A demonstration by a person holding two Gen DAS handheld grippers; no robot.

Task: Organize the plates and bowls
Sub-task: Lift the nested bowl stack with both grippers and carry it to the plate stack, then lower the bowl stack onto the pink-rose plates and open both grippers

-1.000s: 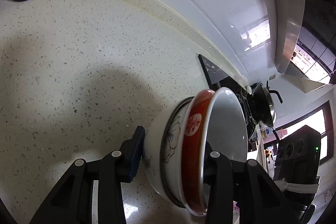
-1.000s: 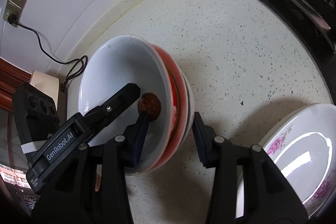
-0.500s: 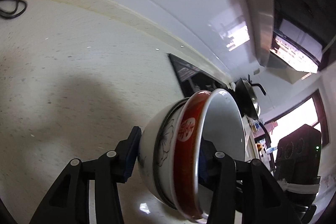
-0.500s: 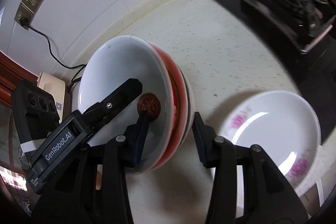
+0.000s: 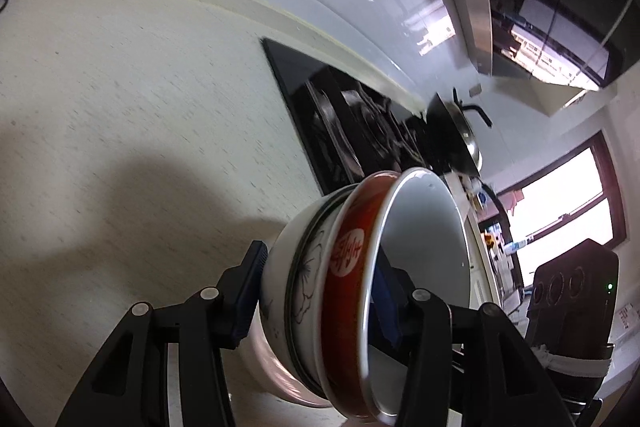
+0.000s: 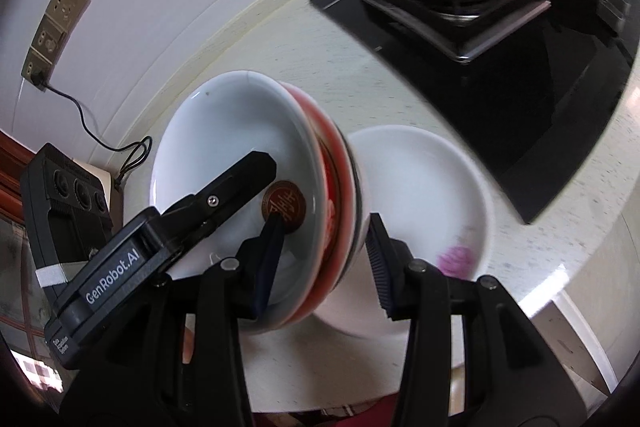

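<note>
The left tongs stand partly apart and clamp the stack of bowls across its thickness: the left pad lies against the outside of the white outer bowl, and the right pad reaches over the rim into the white hollow of the inner bowl. Their jaws have just been opening a little, with the stack between them and both pads on it. The stack is carried on edge above the speckled tabletop, its openings facing right in the left wrist view, so the axis through the nested bowls runs roughly level from left to right; between the outer bowl with its drawn flower and the inner one sits a red bowl with a white round mark. Beyond it lie the black stove and a pan by the wall. In the right wrist view the left tongs come in from the left with one finger inside the inner bowl. The right tongs are likewise partly apart and clamped on the same stack, the left pad inside the hollow close beside a dark round emblem, the right pad against the outside of the outer bowl. Here the openings face left and the stack tilts. Just to its right, partly behind it, a white plate with a pink flower print rests flat on the tabletop, near the front corner of the stove.
</note>
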